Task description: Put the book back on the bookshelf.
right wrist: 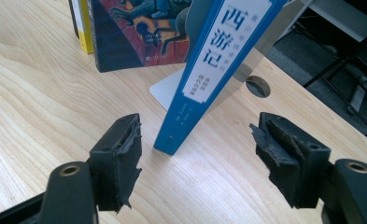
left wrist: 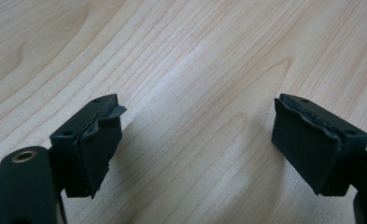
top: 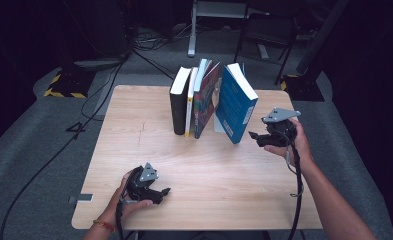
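On the table (top: 134,150) | blue book (right wrist: 209,70) leaned on metal bookend (right wrist: 172,91), just ahead of right gripper (right wrist: 197,156), jaws spread, nothing pinched | left gripper (left wrist: 197,140) jaws spread, empty

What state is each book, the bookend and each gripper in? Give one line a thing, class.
Blue book: on its lower edge, tilted, leaning on the bookend.
Black book: upright.
Yellow-spined book: upright, against the black book.
Illustrated book: standing, leaning.
Metal bookend: standing on the table.
Left gripper: open, empty, over bare table.
Right gripper: open, facing the blue book's spine, not touching.
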Demonstrator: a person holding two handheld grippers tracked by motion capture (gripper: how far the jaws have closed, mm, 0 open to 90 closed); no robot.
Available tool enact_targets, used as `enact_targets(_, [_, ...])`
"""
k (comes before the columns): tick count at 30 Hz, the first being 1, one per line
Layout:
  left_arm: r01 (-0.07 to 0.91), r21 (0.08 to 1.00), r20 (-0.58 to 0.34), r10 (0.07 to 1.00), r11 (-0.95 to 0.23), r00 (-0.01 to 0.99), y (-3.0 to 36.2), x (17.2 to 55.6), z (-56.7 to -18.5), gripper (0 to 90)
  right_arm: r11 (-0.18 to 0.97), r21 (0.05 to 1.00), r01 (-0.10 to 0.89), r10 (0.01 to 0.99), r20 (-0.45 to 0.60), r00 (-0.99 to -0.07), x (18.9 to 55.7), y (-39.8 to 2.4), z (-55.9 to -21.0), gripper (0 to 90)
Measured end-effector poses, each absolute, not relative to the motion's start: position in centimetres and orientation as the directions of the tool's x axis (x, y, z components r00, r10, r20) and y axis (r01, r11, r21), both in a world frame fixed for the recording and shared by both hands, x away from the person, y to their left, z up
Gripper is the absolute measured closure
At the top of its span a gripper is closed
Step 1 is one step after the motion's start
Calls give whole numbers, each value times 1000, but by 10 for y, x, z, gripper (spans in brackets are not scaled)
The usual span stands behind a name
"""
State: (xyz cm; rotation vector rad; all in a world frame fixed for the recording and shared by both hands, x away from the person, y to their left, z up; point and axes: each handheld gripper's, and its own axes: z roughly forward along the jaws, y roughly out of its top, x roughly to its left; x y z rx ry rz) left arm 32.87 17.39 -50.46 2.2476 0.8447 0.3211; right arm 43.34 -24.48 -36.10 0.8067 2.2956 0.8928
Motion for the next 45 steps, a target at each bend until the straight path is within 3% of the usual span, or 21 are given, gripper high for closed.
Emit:
enact_targets(19, [480,692,-15,654,-539,756,174,329,-505,161,616,718,325,683,-281,-674,409,-261,-385,314])
enact_targets(45, [479,692,-13,654,-540,756,174,329,-505,161,619,698,360,685,-255,-683,374,-310,-446,307])
